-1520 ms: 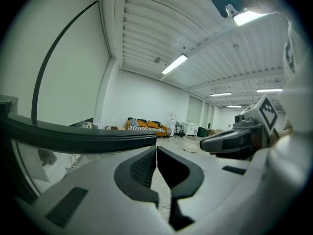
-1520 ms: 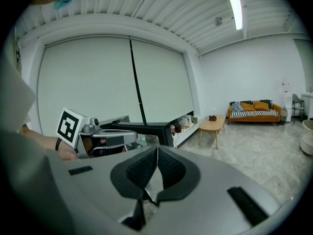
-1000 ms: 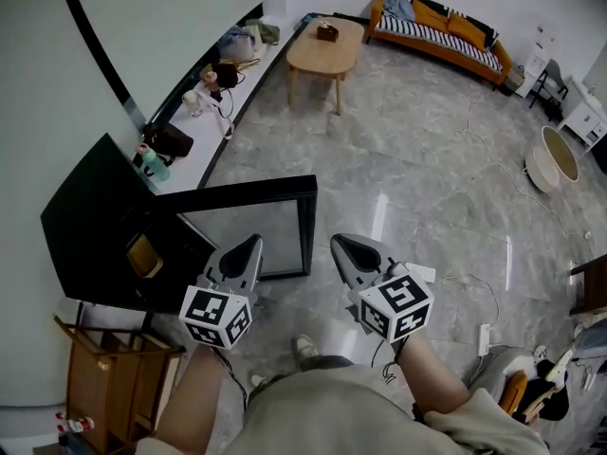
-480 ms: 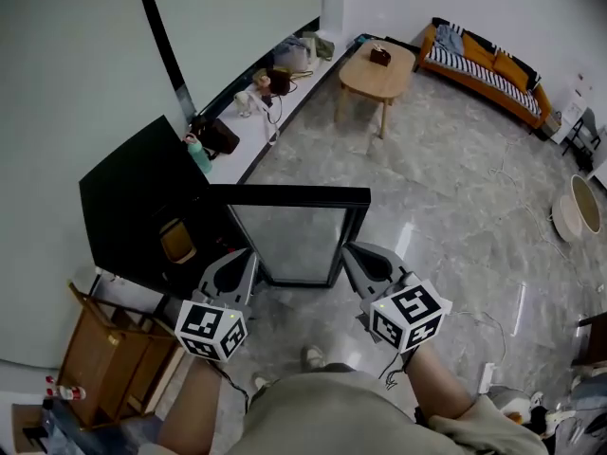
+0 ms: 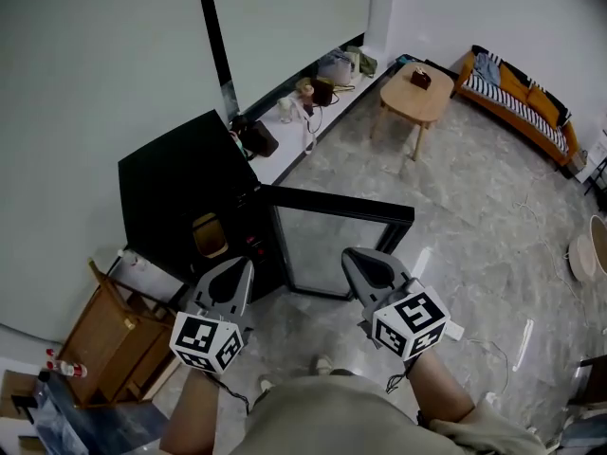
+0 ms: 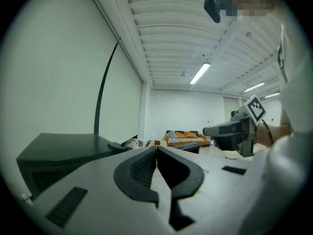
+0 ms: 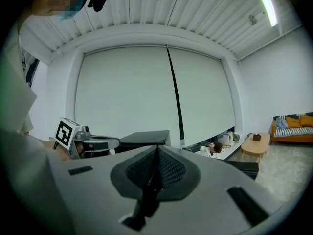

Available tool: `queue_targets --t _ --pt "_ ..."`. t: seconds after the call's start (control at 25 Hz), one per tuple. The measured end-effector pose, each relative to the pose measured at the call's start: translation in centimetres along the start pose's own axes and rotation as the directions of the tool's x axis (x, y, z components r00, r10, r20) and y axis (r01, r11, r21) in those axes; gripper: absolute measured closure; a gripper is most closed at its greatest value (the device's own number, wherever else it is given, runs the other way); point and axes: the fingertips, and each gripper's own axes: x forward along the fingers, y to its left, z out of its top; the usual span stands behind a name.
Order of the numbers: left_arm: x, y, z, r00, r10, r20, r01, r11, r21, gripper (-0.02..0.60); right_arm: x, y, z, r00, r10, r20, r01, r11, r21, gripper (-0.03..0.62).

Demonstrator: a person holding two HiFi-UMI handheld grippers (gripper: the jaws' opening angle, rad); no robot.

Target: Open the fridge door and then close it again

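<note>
Door [image 5: 334, 250] of the black fridge [image 5: 180, 186] already stands swung out, so the closing half of the task looks to be what is left. In the head view the glass-fronted door lies just ahead of both tools. Its long top edge runs across the picture, from the hinge at the fridge's corner on the left to the free edge on the right.

The left gripper [image 5: 243, 271] points at the open mouth of the cabinet near the hinge. The right gripper [image 5: 353, 258] points at the door's face and is the nearer of the 2 to the free edge. That makes the right hand the likelier one to swing the door home. Neither touches the door.

Both pairs of jaws are pressed together with nothing between them, as each gripper view shows plainly: left [image 6: 156, 150], right [image 7: 157, 151].

Inside the cabinet, 1 yellowish item [image 5: 204, 236] shows on a shelf. It may be a packet or a jar; the interior is too dark to tell more.

The face turned towards the person seems to be the inner one. If so, closing would mean working from the free edge and bringing it round towards the cabinet.
</note>
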Motion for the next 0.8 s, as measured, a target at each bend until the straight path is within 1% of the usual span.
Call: queue_targets --t 0.2,0.36,0.48,0.6,0.8 --pt "-3.2 2.2 0.8 0.999 0.045 0.022 -0.045 0.999 0.013 0.572 2.2 3.1 0.7 0.998 0.055 0.006 -0.055 0.998 -0.011 0.597" --pt "-5.4 3.6 1.0 0.997 0.076 0.030 -0.076 0.997 0.004 0.572 3.4 5.3 1.1 0.995 0.095 0.006 -0.095 0.995 -0.014 0.597" --pt "-7.1 4.2 0.9 0.995 0.095 0.032 -0.095 0.995 0.010 0.572 4.1 7.2 1.0 0.992 0.126 0.002 -0.126 0.992 -0.018 0.597" --pt "-8.5 4.5 0.8 0.993 0.111 0.030 -0.112 0.993 0.035 0.572 4.9 8.7 0.6 0.989 0.150 -0.007 -0.150 0.988 -0.023 0.597" --pt "-9.8 5.0 0.6 0.992 0.123 0.026 -0.124 0.991 0.051 0.572 5.7 10.1 0.6 0.985 0.170 -0.016 -0.170 0.985 -0.027 0.597"
